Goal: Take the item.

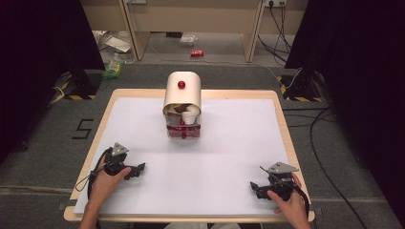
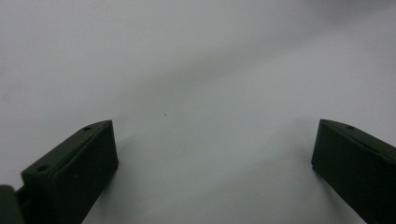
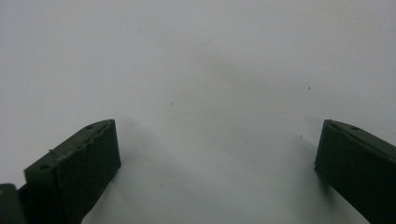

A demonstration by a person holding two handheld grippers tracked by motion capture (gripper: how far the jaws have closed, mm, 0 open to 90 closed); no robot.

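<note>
Nearest you, your left hand (image 1: pixel 106 177) holds the left gripper (image 1: pixel 136 171) low over the near left of the white sheet (image 1: pixel 229 157) covering the wooden table (image 1: pixel 282 119). Your right hand (image 1: pixel 286 202) holds the right gripper (image 1: pixel 255 187) over the near right, well apart from the other. Both point inward. Each gripper view shows its two black jaws spread wide, released, nothing between them but plain white surface.

Farther off, at the middle of the table's far half, stands a small cream cabinet (image 1: pixel 182 90) with a rounded top and a red knob (image 1: pixel 181 84). Its front is open; a white cup (image 1: pixel 189 117) sits inside beside something brown that is too small to make out, and red pieces (image 1: pixel 182 129) lie on its lower level. The high view shows this cabinet; beyond the table it also shows grey floor and a red can (image 1: pixel 197 53).
</note>
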